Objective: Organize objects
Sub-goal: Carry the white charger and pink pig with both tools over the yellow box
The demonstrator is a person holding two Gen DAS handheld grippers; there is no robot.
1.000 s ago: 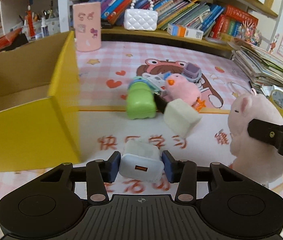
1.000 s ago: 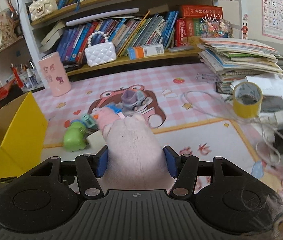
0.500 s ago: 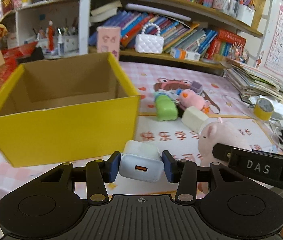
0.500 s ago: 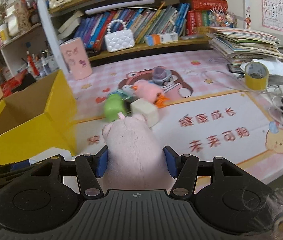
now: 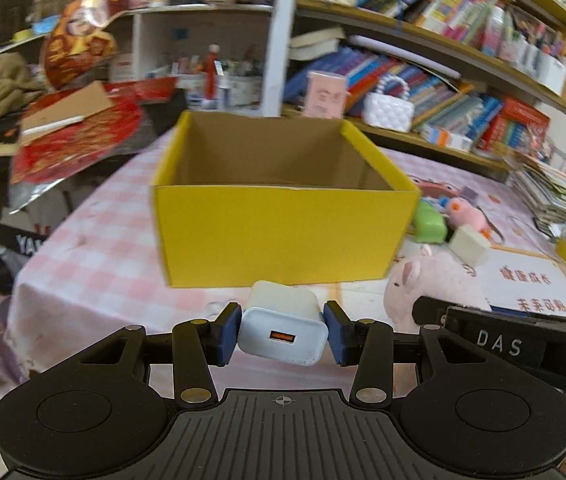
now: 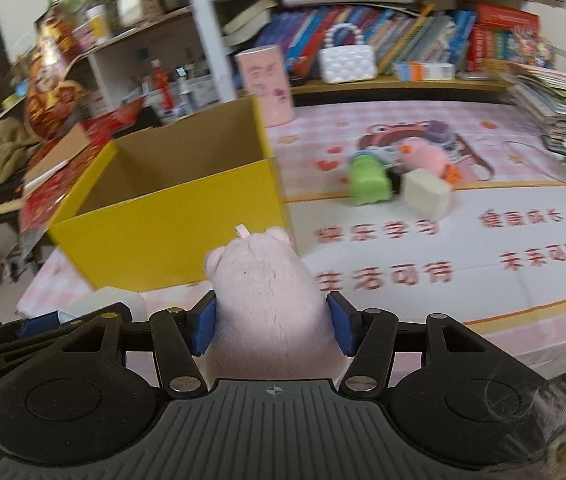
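The open yellow cardboard box (image 5: 279, 232) stands on the pink checked tablecloth (image 5: 95, 240). Just in front of its near wall, the left gripper (image 5: 281, 334) is clamped on a white USB wall charger (image 5: 283, 330). To the right of that, near the box's front right corner, the right gripper (image 6: 271, 330) squeezes a pale pink plush pig (image 6: 267, 304). Right of the box lie a green plastic toy (image 6: 367, 182), a cream foam block (image 6: 427, 196) and a small pink plush chick (image 6: 423, 158).

light: bright, even, soft shadows | blur: motion smear on background shelves | edges: fisheye bending, dark corners
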